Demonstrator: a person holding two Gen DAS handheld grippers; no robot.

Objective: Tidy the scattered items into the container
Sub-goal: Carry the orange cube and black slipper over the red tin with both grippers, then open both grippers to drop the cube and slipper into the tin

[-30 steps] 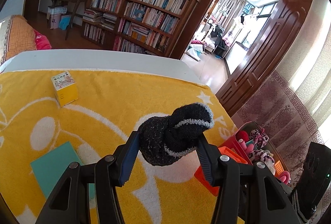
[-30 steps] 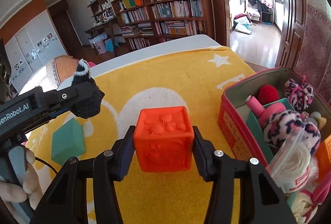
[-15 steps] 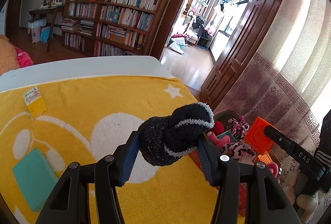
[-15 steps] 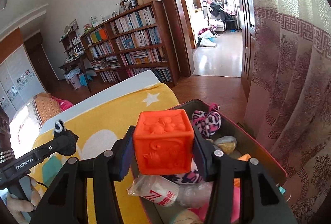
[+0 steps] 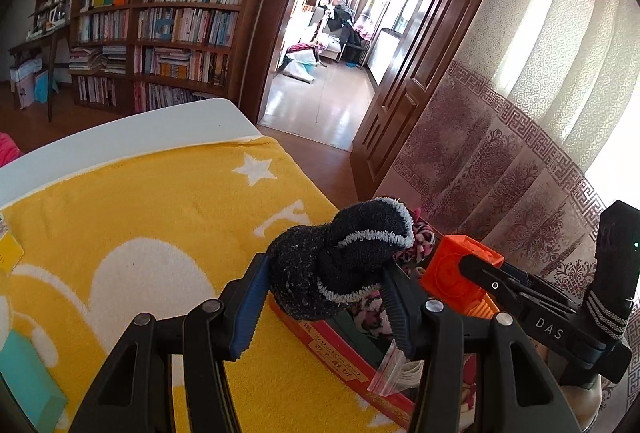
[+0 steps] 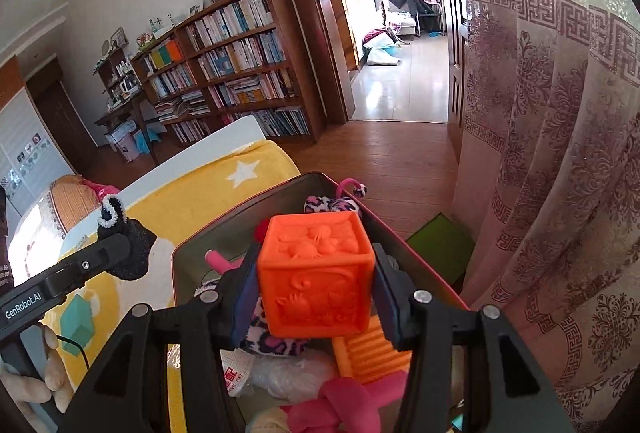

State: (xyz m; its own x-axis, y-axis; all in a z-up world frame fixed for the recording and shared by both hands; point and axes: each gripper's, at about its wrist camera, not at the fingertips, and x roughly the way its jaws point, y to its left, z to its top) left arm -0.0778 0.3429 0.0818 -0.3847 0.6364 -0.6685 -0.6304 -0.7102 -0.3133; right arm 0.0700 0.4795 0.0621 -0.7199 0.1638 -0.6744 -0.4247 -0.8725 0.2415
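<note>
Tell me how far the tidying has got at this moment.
Done: the tin already holds a leopard-print toy and a pink knot.
In hand: the right gripper holds an orange block over the tin; the left gripper carries a black sock at its edge.
Left: a teal box on the yellow towel.

The left wrist view looks forward and downward along the left gripper (image 5: 326,297), close above the near edge of the red container (image 5: 340,361) and the yellow towel (image 5: 160,225), with the bookshelf (image 5: 160,33) and doorway beyond. The right wrist view looks the same way along the right gripper (image 6: 316,297), directly above the container's (image 6: 208,237) interior. Both views share the container, the towel (image 6: 192,193), the bookshelf (image 6: 232,73), and each other's gripper.
</note>
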